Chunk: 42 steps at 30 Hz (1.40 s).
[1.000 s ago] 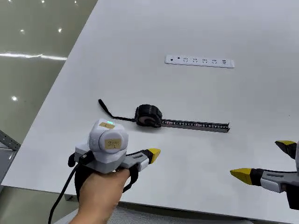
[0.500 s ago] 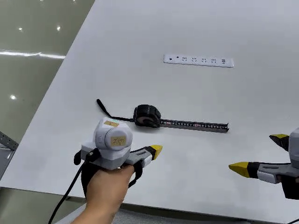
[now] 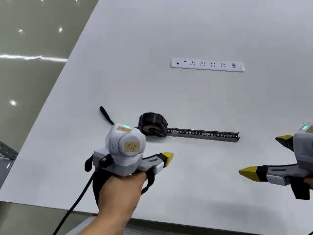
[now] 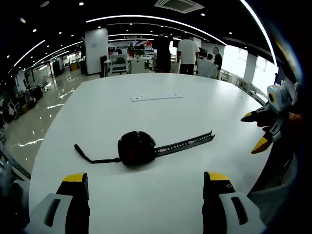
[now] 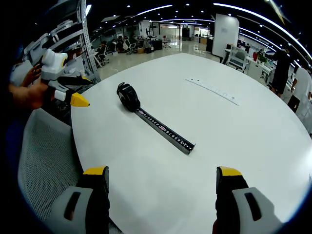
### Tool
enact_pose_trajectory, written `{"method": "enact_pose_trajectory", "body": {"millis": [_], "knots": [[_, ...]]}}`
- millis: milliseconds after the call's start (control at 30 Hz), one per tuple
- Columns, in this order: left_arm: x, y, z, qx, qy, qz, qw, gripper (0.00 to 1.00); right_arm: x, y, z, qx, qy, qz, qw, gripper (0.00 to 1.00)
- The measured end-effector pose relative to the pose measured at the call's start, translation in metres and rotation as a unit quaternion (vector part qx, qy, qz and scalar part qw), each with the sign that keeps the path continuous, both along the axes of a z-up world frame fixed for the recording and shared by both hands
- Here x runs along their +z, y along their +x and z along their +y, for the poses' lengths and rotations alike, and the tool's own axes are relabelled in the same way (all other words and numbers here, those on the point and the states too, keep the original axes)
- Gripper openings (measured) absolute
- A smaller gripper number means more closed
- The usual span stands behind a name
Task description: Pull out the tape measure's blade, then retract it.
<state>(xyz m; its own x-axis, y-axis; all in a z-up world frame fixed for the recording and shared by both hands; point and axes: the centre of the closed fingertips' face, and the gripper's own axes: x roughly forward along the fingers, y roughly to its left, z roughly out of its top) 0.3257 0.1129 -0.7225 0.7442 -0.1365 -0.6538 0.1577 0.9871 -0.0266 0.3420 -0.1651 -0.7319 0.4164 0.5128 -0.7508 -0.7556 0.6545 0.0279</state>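
Blade's out, nothing grabbed yet

Tape measure lies on your side of the power strip, blade parallel to it, tip pointing right. Your left gripper, open and empty, is closer to the case; right gripper, open too, is closer to the tip.

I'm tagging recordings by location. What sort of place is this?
Likely a large open-plan office or lab: a big white table carrying a power strip, desks and standing people beyond it, ceiling strip lights over a glossy floor.
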Motion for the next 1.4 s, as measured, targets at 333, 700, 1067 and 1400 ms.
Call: {"method": "enact_pose_trajectory", "body": {"millis": [333,700,1067,1400], "knots": [[-0.005,0.01,-0.001,0.005,-0.002,0.001,1.0,0.93,-0.01,0.014,0.002,0.029,-0.016,0.004,0.9994,0.84],[-0.011,0.025,-0.004,0.016,-0.007,0.004,0.9998,0.92,-0.03,0.028,0.003,0.073,-0.044,0.011,0.9963,0.79],[-0.02,0.035,-0.009,0.023,-0.009,0.008,0.9997,0.9,-0.05,0.039,0.004,0.13,-0.078,0.016,0.9883,0.73],[-0.026,0.048,-0.011,0.033,-0.01,0.002,0.9994,0.87,-0.066,0.046,0.005,0.168,-0.102,0.029,0.9801,0.68]]}}
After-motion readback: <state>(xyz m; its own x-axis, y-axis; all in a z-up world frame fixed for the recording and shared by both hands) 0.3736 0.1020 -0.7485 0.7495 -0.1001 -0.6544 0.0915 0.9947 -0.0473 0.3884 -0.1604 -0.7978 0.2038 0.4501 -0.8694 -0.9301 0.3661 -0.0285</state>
